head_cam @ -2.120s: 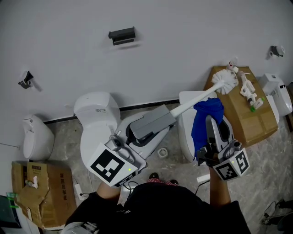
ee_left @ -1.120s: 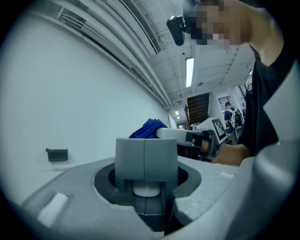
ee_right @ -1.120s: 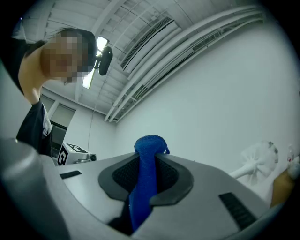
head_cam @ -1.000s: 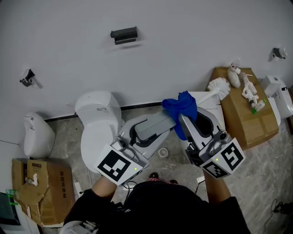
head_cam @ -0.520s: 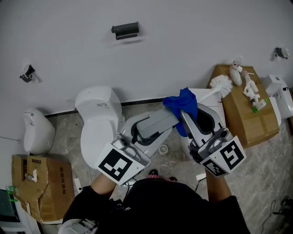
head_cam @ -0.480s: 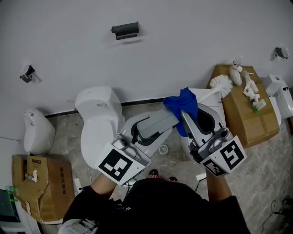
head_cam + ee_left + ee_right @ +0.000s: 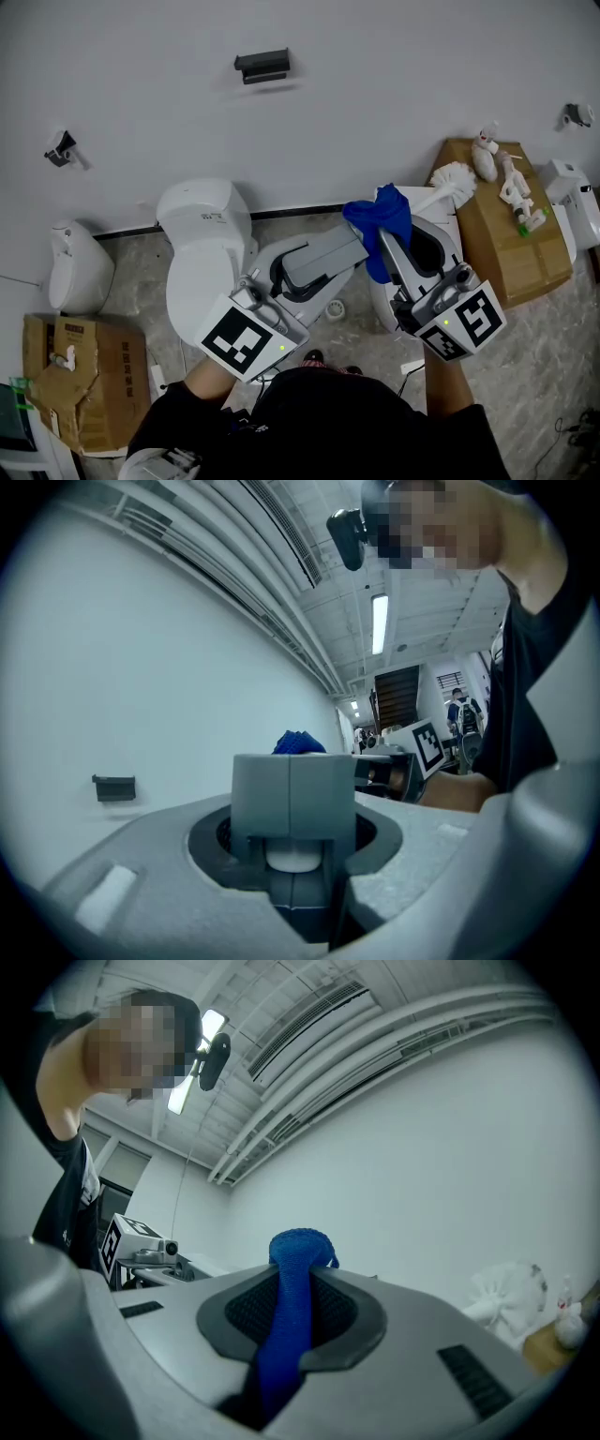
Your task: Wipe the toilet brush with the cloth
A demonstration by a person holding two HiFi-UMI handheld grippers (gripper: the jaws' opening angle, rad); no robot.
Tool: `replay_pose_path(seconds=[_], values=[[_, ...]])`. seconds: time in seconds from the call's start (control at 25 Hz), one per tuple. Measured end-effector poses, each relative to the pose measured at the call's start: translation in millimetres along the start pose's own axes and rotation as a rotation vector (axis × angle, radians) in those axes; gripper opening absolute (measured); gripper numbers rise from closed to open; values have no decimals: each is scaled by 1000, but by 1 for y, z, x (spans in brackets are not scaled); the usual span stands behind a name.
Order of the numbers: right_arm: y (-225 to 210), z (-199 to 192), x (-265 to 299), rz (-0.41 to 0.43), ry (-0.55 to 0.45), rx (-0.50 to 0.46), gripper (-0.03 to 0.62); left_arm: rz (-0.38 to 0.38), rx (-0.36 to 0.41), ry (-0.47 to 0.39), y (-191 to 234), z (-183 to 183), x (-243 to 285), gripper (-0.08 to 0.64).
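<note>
Both tongs busy, cloth sitting on the brush handle

Left tongs [image 7: 342, 248] are clamped on the handle of the toilet brush [image 7: 454, 178]. Right tongs [image 7: 386, 242] pinch the blue cloth [image 7: 373, 216], bunched over that handle just past the left tongs' tips, with the bristle head sticking out beyond.

Two hand-held grippers with marker cubes: the left hand-held gripper [image 7: 302, 274] and the right hand-held gripper [image 7: 394, 246]. One blue fabric cloth [image 7: 375, 219]. One white plastic toilet brush [image 7: 454, 176]. Two brown cardboard boxes [image 7: 506, 248], the second cardboard box [image 7: 89, 412] at lower left. One dark wall bracket [image 7: 262, 66].
</note>
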State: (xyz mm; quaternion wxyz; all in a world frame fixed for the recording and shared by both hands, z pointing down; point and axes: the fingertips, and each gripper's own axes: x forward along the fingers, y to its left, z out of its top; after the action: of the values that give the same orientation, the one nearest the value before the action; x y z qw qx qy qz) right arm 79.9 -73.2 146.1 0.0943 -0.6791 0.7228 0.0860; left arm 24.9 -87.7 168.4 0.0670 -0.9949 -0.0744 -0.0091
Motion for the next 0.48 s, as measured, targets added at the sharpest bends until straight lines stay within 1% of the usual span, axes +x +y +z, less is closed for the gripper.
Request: replay_pose_path(seconds=[0.16,0.48], values=[[-6,1,0,-19,-8,20,66,1,11,0,1,3,-3,158],[-23,1,-4,-68,-13,8,66,14,14,-8,2,5,-7,158]])
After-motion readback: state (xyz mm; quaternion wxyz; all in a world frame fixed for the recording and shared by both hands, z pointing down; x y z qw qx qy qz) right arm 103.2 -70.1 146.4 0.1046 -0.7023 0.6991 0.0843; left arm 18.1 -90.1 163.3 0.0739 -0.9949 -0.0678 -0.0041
